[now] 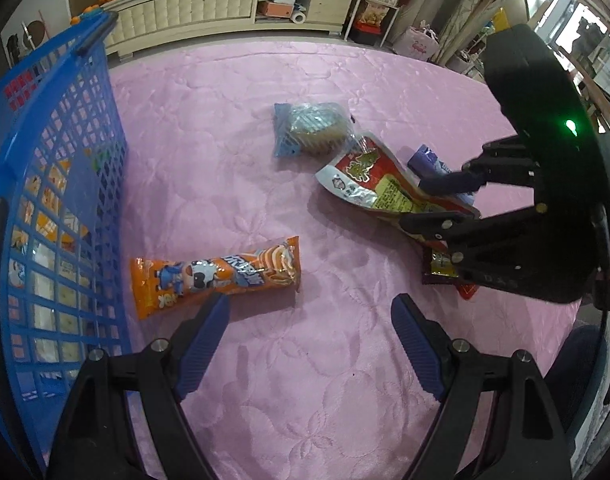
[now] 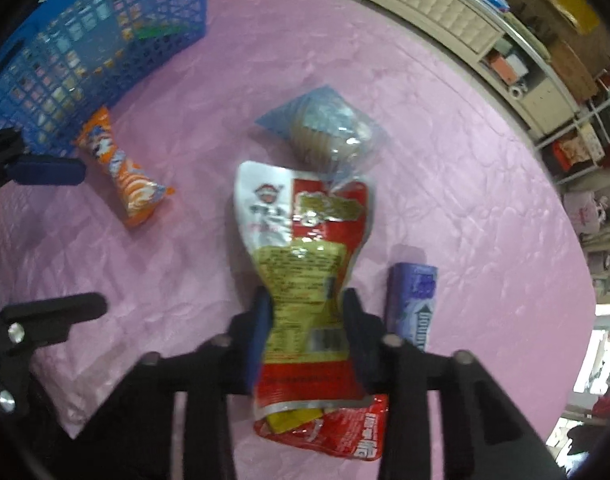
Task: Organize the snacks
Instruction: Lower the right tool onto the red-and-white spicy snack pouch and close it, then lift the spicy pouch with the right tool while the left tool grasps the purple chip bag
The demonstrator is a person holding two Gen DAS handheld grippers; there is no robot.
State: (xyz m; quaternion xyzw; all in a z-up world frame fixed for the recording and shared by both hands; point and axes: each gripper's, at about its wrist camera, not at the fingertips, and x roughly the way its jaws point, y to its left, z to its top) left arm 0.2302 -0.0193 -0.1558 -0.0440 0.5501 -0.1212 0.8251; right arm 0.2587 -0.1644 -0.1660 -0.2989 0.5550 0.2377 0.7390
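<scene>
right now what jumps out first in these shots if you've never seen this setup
The right gripper is clamped on a red and silver snack pouch at the middle of the pink tablecloth, pinching its waist. At the left stands a blue mesh basket that already holds packets, with an orange snack bar lying just beside it. The left gripper hangs open over bare cloth near that bar.

A glossy foil pouch [image 2: 305, 264] lies on matt, embossed pink cloth [image 1: 305, 360] beside a blue plastic lattice basket [image 1: 65, 184].
</scene>
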